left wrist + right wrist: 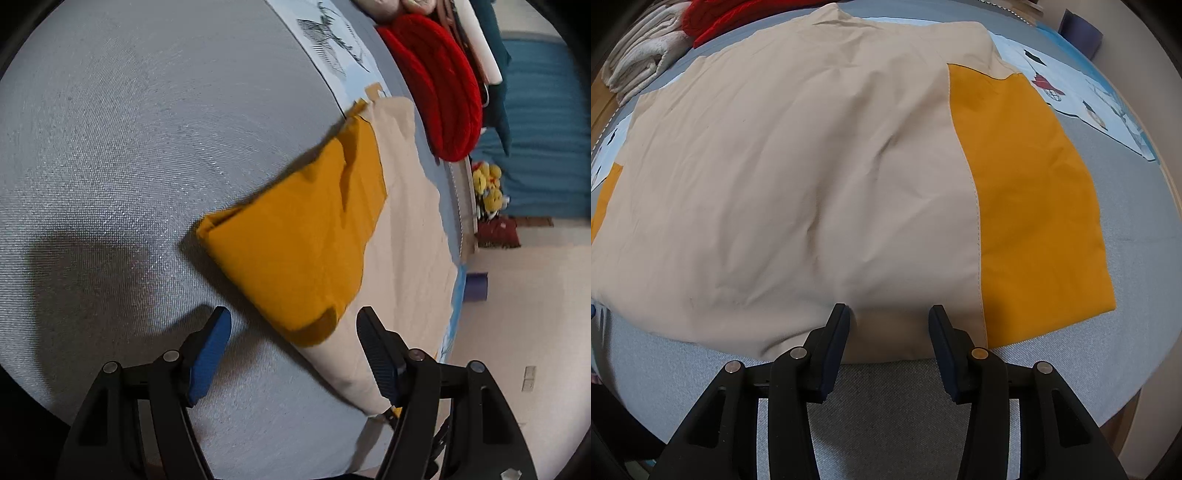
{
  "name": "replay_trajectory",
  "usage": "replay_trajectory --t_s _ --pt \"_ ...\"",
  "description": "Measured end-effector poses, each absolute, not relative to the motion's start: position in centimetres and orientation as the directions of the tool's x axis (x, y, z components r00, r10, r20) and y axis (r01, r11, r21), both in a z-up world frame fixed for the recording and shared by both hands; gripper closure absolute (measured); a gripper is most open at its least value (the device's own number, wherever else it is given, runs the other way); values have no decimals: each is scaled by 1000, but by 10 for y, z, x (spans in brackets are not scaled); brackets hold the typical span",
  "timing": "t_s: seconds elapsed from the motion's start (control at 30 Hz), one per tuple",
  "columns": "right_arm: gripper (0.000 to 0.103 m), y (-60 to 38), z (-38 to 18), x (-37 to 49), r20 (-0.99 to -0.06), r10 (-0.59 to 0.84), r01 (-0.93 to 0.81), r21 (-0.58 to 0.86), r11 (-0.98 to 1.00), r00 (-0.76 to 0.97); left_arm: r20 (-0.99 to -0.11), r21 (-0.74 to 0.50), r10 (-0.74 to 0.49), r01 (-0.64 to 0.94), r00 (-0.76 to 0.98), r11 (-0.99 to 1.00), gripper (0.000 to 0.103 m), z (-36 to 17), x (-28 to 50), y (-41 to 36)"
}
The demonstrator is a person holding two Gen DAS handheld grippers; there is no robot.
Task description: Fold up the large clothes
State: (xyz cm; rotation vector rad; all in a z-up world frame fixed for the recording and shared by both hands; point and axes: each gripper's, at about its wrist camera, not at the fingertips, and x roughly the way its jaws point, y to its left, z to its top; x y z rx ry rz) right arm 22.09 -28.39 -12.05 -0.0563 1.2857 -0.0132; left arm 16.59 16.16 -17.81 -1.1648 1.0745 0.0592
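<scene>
On the grey bed (1137,206), each hand-held gripper (293,325) (888,317) stands apart above the beige-and-mustard garment (794,166).

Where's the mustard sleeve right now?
In the right wrist view the mustard sleeve lies flat on the grey bedcover, right of the beige shirt body, beyond the right tool.

Lighting's soft and even indoors, no harsh glare anywhere. In the left wrist view a broad soft shadow falls on the grey bed cover (122,155) at lower left, plus a tighter one under the mustard sleeve (299,236). Heavy fisheye bend in both views, with black vignette corners. The beige garment (783,177) looks a bit soft near the bottom, shaded between the fingers (834,332). Weave sparkles slightly.
</scene>
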Motion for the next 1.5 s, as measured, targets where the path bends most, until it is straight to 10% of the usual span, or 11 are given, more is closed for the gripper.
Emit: replay_trajectory --t_s 0.5,0.77,1.0,1.5 --pt "55 -284 -121 219 -953 -34 -36 -47 998 302 -630 -777 -450 -510 634 369 39 -201 189 152" --pt "55 -273 -82 212 -882 -36 -6 -44 999 469 -583 -812 -489 -486 649 322 83 -212 198 151" --pt "55 -208 -46 206 -799 72 -120 0 993 598 -595 -793 -443 -396 671 463 93 -154 195 148" --pt "55 -91 -97 202 -919 201 -370 66 927 340 -738 -398 -178 -208 651 893 94 -27 148 144"
